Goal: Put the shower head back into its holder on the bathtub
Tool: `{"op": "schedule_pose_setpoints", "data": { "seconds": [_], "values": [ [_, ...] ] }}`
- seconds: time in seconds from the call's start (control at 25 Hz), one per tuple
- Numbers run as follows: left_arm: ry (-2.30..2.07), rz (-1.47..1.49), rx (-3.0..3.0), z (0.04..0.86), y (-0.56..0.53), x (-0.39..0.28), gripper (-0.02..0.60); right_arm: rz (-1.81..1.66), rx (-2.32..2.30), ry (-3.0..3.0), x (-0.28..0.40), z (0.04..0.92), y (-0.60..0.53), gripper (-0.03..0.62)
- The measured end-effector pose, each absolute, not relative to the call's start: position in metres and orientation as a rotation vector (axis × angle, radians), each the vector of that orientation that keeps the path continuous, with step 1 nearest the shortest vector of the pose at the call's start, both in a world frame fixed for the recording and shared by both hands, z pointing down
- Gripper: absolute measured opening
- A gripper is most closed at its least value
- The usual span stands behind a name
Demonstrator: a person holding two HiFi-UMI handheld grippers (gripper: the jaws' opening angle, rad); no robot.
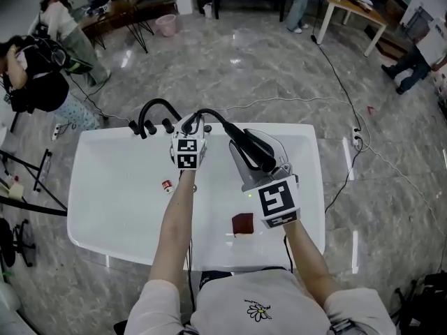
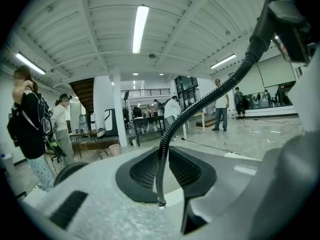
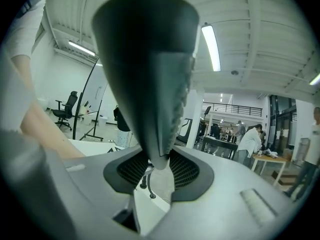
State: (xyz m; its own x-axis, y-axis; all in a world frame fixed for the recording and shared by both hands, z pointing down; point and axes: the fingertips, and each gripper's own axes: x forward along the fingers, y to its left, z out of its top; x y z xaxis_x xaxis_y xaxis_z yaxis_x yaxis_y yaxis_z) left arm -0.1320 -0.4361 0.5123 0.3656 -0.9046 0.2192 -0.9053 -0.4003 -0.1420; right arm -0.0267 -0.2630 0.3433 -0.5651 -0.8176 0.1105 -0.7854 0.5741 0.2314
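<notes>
Two grips hold: the left gripper [image 1: 189, 127], jaws nearly together, pinches the hose [image 2: 200, 105]; the right gripper [image 1: 269, 161], jaws wider, clamps the shower head [image 1: 251, 149] above the tub [image 1: 119, 201], near the tap [image 1: 155, 108]. Keep the hose slack and untwisted; bring the shower head squarely to the holder, which I cannot pick out; release only once seated.

Pink bin [image 1: 166, 24] on marble floor [image 1: 230, 68], wooden table [image 1: 356, 7] (far right), dark-red square [image 1: 242, 224]
</notes>
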Motion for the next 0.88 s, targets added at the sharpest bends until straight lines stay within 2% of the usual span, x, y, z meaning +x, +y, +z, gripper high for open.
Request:
{"op": "schedule_pose_setpoints", "data": {
  "seconds": [0.4,0.88],
  "values": [
    [-1.594,0.41,2.463,0.597,-0.419,-0.132,0.071,-0.144,1.312,-2.574,-0.052,0.382,-0.32,0.14],
    [-1.642,0.289,2.415,0.599,-0.418,-0.166,0.071,-0.118,1.28,-2.492,-0.08,0.432,-0.369,0.14]
  ]
}}
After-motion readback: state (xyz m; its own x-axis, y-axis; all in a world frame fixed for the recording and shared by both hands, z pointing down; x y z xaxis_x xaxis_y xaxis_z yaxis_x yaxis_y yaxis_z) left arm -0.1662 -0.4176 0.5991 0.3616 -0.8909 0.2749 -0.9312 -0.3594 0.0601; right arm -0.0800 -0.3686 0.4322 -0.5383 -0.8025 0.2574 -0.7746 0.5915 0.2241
